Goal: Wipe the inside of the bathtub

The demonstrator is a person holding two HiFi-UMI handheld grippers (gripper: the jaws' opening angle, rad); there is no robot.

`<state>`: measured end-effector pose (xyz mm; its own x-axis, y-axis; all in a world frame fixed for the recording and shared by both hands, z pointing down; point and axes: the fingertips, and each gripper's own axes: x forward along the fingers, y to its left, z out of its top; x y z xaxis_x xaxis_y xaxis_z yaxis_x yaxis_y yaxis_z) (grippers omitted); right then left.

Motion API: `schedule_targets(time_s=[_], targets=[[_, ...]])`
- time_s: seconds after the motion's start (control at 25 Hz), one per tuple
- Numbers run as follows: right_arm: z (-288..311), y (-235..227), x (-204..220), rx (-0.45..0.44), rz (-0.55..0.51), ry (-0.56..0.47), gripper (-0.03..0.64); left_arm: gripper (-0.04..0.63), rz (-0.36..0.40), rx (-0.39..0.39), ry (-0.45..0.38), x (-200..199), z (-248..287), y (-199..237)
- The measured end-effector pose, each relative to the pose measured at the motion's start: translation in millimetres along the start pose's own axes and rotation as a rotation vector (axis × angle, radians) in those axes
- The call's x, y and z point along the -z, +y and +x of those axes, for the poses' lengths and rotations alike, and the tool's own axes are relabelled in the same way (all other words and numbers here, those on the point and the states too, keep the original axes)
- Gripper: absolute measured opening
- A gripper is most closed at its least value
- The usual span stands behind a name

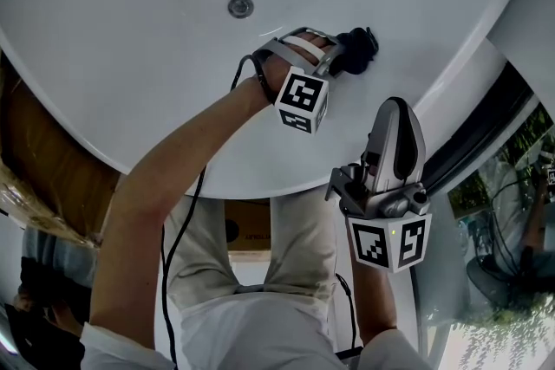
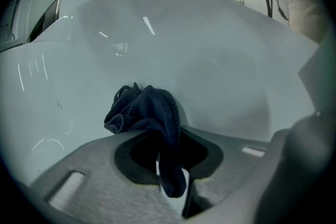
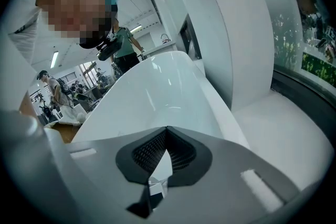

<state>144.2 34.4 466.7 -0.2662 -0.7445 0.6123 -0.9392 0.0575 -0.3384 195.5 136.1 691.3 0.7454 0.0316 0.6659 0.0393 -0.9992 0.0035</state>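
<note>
Got the left tool (image 1: 334,58) clamped down hard on a dark navy cloth (image 2: 149,107), with one tail dangling back through the jaws and the rest bunched up just past the tips. Looks like soft knit or microfibre, light and floppy, so zero worry about weight or breakage. Probably bunches and rolls instead of lying flat, though. Better to pinch it deep in the wad than by a loose corner, or risk dragging it free on a firm stroke.

Pressed right against the inner wall of the white bathtub (image 1: 130,30) ahead of the tips. Glossy, smooth, curved all round, probably slick, with streaky reflections and no obvious dirt to aim at. Round metal fitting (image 1: 240,7) off to the left of the tool, farther along the wall, well clear of the cloth.

Right tool (image 1: 395,113) parked well behind the left one, out over the tub rim, jaws meeting at the tips with nothing between them. Just the ribbed pads (image 3: 149,153) showing.

Reads like mid-wipe, plenty of surface to go.
</note>
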Motion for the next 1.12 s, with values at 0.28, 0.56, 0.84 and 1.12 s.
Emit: schedule_targets(time_s=[0.28,0.56,0.84,1.12], targets=[[-4,0,3,0.006,0.002,0.005,0.001,0.071,0.028,0.065,0.011,6,-4,-20],[-1,1,1,0.000,0.000,0.007,0.001,0.066,-0.045,-0.027,0.044,36,-32,23],[8,5,-3,0.003,-0.010,0.000,0.001,0.066,-0.085,-0.118,0.033,40,-43,87],[19,7,2,0.009,0.001,0.011,0.000,0.066,-0.105,-0.148,0.018,38,-35,151]])
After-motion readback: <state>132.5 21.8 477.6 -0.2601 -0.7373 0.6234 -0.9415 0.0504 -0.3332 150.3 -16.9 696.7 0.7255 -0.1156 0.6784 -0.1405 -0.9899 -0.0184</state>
